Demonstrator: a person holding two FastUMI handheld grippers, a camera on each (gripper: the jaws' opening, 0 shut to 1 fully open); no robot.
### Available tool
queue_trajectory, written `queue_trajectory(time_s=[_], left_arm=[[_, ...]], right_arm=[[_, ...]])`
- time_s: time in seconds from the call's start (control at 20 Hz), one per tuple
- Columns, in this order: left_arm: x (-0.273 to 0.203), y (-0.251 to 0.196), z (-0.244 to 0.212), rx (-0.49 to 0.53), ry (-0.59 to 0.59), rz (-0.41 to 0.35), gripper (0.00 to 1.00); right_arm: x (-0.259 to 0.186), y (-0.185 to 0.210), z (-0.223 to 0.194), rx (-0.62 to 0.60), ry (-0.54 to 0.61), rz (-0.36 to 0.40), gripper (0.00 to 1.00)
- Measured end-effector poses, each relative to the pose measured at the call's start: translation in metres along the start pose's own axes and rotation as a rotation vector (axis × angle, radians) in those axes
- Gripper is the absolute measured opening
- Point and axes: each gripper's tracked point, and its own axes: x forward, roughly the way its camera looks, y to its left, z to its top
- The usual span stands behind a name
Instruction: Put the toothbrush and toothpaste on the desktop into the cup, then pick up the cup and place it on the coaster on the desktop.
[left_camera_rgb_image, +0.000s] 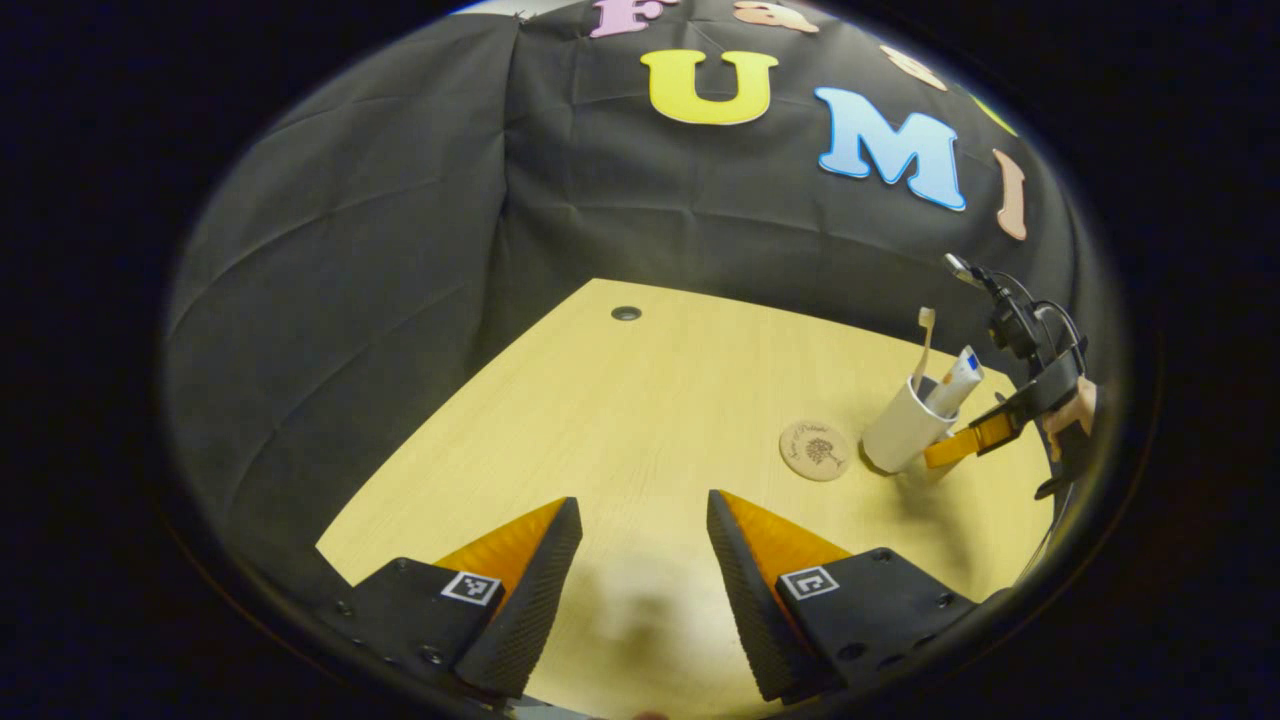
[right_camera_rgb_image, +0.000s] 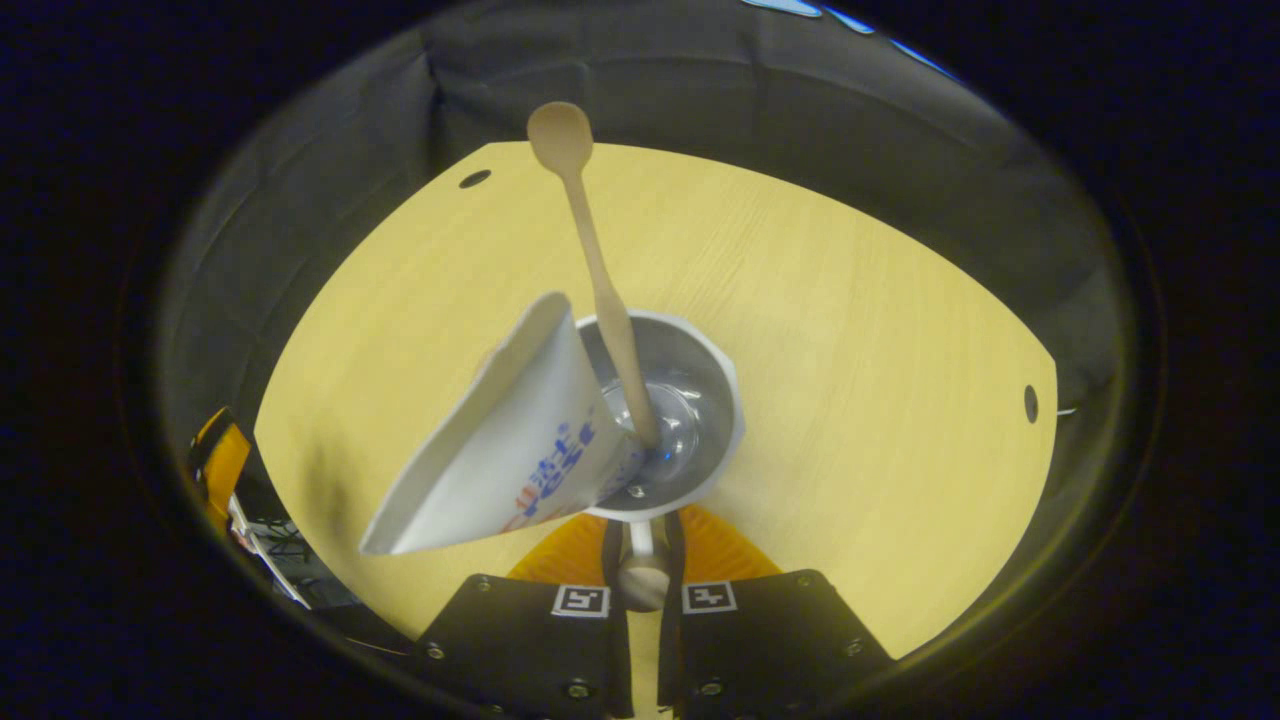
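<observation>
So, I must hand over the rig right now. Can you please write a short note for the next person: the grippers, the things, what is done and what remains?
Left gripper: open, empty, low over the desktop.
Right gripper: shut on the handle of the white cup; seen from the left gripper view, the cup tilts.
Toothbrush and toothpaste tube: both already in the cup.
Coaster: bare, on the desktop right beside the cup.
Done: both items loaded, cup gripped.
Left: move the cup onto the coaster, set it upright, release.
</observation>
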Motion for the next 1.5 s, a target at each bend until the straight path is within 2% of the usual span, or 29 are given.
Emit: queue_trajectory(time_s=[0.4, 0.7, 0.75, 0.8, 0.85, 1.2, 1.5], left_arm=[[-0.007, 0.004, 0.000, -0.024, 0.013, 0.039, 0.87], [-0.007, 0.006, 0.001, -0.034, 0.011, 0.057, 0.86], [-0.007, 0.006, 0.001, -0.036, 0.011, 0.053, 0.86], [-0.006, 0.005, 0.001, -0.036, 0.013, 0.048, 0.87], [-0.007, 0.003, 0.002, -0.033, 0.012, 0.042, 0.86], [0.000, -0.011, 0.013, 0.049, -0.031, -0.068, 0.86], [0.007, -0.039, 0.040, 0.133, -0.142, -0.213, 0.86]], right_arm=[[0.010, 0.041, 0.027, -0.069, -0.017, 0.051, 0.11], [0.018, 0.061, 0.031, -0.099, 0.006, 0.026, 0.11], [0.020, 0.060, 0.029, -0.096, 0.010, 0.026, 0.19], [0.015, 0.058, 0.029, -0.088, 0.005, 0.031, 0.19], [0.007, 0.057, 0.028, -0.083, -0.012, 0.034, 0.25], [-0.057, 0.050, 0.039, 0.009, -0.161, 0.055, 0.25], [-0.125, 0.026, 0.029, 0.123, -0.347, -0.009, 0.25]])
